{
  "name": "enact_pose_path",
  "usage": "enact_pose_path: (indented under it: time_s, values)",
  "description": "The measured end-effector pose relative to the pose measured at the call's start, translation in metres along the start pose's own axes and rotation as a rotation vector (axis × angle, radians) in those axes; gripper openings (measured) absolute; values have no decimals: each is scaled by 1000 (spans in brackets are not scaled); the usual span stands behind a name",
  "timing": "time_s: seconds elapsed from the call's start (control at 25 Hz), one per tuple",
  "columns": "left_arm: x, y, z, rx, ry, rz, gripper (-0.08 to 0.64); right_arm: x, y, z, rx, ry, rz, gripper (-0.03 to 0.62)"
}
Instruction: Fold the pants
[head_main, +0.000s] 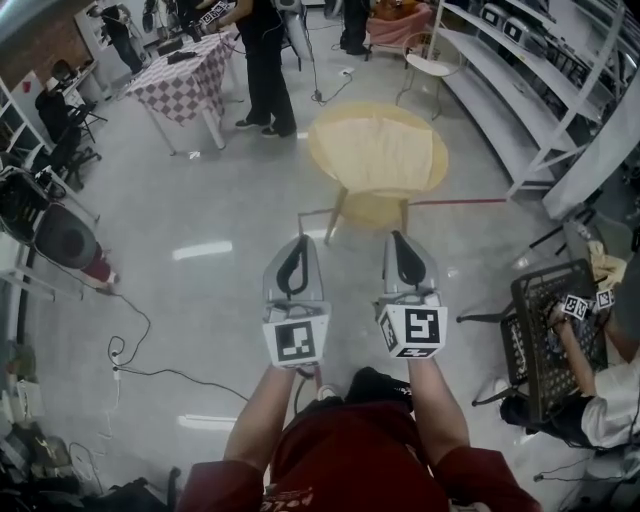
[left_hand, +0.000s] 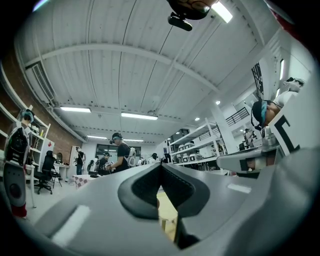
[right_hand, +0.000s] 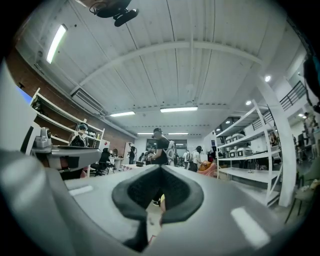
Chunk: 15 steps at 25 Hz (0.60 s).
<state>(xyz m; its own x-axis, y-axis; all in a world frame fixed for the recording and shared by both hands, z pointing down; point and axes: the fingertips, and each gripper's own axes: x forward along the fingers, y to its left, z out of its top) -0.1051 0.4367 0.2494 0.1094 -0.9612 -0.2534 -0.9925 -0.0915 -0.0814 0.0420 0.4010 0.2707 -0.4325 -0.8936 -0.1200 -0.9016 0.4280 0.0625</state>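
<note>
None of the folding is done yet, as far as I can judge. On the left, the left gripper (head_main: 298, 245) is held out over the floor (head_main: 200, 210), with its jaws pressed together and nothing between them. Ahead, well apart from both tools, stands a round table (head_main: 372, 212) with a pale cream cloth (head_main: 378, 155) spread flat on it. This is probably the pants, though no legs or waistband can be made out. To the right, the right gripper (head_main: 400, 240) is likewise closed and empty. Everything is left to do: reaching the table, taking hold of the cloth and making each fold.
</note>
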Motion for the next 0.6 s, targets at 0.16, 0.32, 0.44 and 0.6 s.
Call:
enact_pose_path:
  time_s: [0.16, 0.32, 0.44, 0.6]
  values:
    - [-1, 23, -5, 2, 14, 22, 6, 16, 19, -3, 15, 7, 27, 0]
    - [9, 46, -15, 8, 18, 41, 6, 41, 30, -11, 21, 7, 42, 0]
    - [26, 63, -25, 14, 13, 49, 6, 65, 35, -21, 27, 6, 52, 0]
    - [63, 87, -33, 32, 9, 51, 6, 111, 37, -29, 44, 5, 57, 0]
